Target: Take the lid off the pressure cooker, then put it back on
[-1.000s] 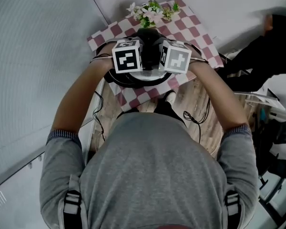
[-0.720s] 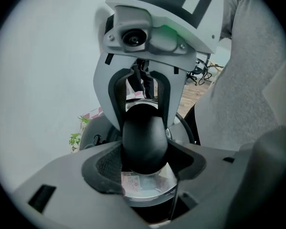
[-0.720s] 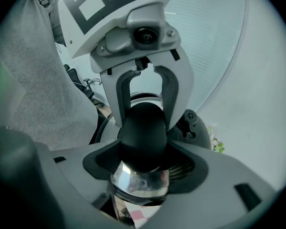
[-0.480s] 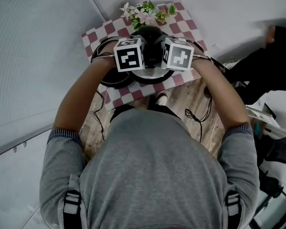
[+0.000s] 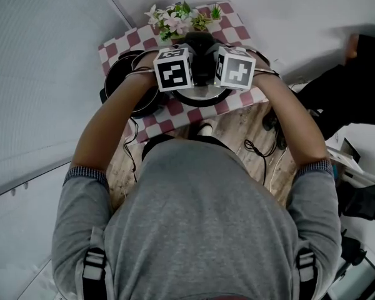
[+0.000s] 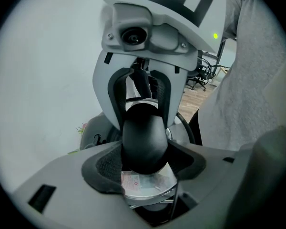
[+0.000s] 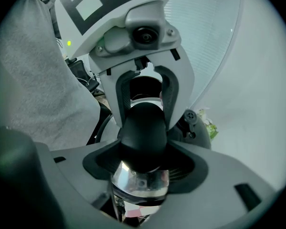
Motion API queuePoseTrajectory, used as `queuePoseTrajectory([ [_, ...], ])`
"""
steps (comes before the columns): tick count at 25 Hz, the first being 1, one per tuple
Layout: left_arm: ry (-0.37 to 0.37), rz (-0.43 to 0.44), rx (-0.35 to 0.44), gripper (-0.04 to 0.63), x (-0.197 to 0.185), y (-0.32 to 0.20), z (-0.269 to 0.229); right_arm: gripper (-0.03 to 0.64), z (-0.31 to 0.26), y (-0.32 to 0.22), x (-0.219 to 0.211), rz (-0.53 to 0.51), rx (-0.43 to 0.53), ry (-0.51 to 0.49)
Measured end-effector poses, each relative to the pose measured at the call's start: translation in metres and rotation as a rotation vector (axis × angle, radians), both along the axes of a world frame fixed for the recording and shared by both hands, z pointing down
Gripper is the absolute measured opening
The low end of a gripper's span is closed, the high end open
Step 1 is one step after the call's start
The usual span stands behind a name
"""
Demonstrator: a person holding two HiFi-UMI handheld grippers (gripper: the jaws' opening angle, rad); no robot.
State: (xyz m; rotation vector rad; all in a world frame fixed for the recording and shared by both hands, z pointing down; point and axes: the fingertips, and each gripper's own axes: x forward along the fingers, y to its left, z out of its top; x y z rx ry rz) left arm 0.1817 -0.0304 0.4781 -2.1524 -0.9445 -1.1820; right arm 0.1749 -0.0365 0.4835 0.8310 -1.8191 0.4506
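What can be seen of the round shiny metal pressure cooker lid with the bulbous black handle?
The round shiny metal lid is off the black pot and held to its right, over the checked cloth. Its rounded black handle rises from the middle. The left gripper and right gripper clamp the handle from opposite sides. A paper label sticks to the mirror-like top.

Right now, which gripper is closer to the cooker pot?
Left. The left gripper grips the lid handle on the side next to the cooker pot; the right gripper grips it on the far side.
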Motion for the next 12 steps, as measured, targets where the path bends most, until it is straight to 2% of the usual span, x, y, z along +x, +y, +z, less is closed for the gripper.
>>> queuePoseTrajectory([
  [12,-0.026,-0.008,0.007,0.302,0.047,0.026,0.028,0.290,0.027,0.028,0.047,0.003,-0.046,0.013],
])
